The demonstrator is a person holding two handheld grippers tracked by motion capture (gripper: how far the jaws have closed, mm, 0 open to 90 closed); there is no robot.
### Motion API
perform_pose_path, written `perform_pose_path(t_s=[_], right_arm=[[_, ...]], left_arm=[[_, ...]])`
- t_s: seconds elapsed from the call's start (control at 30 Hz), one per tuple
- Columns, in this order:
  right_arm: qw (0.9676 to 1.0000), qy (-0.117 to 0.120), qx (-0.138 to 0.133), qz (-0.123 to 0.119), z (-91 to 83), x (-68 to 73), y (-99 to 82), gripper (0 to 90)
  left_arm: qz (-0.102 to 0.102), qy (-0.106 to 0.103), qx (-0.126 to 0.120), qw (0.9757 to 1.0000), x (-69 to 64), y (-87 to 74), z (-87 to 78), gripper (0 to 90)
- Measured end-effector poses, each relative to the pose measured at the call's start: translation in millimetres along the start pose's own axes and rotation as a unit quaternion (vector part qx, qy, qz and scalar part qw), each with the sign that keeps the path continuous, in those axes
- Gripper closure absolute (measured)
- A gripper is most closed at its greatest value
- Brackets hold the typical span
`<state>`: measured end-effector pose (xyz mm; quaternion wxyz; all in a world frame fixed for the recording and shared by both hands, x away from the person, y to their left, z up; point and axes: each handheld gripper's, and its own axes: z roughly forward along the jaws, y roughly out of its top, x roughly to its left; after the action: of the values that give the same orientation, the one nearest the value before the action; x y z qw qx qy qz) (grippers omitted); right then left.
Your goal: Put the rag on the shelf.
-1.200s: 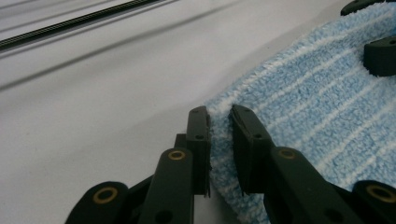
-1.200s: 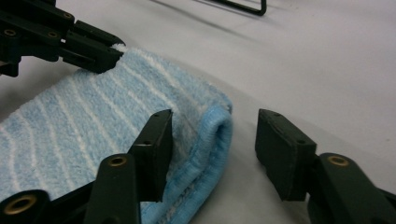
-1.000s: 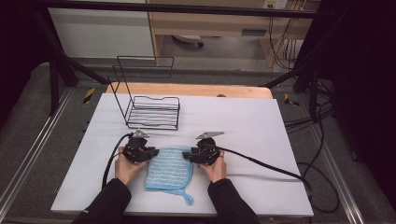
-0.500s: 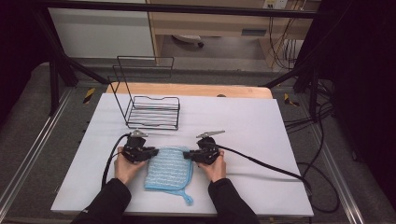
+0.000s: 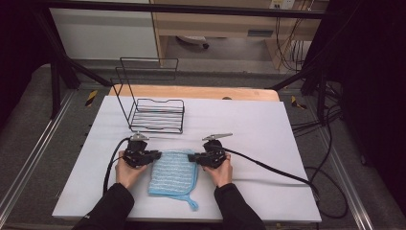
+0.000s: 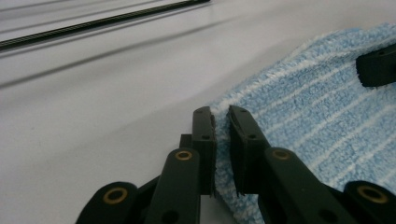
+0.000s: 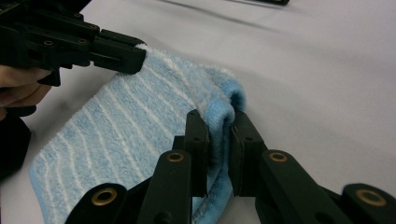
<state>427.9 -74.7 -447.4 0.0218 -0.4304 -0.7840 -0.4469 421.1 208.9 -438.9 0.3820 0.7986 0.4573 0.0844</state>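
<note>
We hold the blue striped towel [image 5: 171, 173] flat on the white worktop [image 5: 268, 139], near its front edge, between our hands. The left gripper [image 6: 222, 135] has just been closing, its fingers [image 6: 204, 140] clamped on the towel's far left corner; the right gripper [image 7: 218, 140] pinches the far right corner, bunching the edge. Matching corners probably set up a fold or lift. The wire rack [image 5: 158, 115] stands well behind.

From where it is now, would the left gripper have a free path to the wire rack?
Probably yes, but not at once. Bare table lies between the left gripper and the wire rack, with nothing in the way. But its jaws are clamped on the blue towel's corner, so it must let go or carry it.
</note>
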Motion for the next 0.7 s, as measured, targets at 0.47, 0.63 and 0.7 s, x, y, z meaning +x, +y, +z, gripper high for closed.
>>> perform_pose_path(t_s=[0.47,0.63,0.7], right_arm=[[0.9992,0.008,-0.034,-0.020,-15.7,10.4,1.5,80.1],[0.9985,0.009,-0.046,-0.028,-20.7,13.8,1.4,80.1],[0.9982,0.008,-0.051,-0.032,-22.7,15.0,1.4,80.1]], left_arm=[[0.006,-0.017,-0.048,0.9987,-5.7,2.4,-25.9,80.8],[0.007,-0.018,-0.058,0.9981,-10.0,4.8,-33.1,81.0],[0.011,-0.016,-0.063,0.9978,-11.9,6.2,-36.6,81.0]])
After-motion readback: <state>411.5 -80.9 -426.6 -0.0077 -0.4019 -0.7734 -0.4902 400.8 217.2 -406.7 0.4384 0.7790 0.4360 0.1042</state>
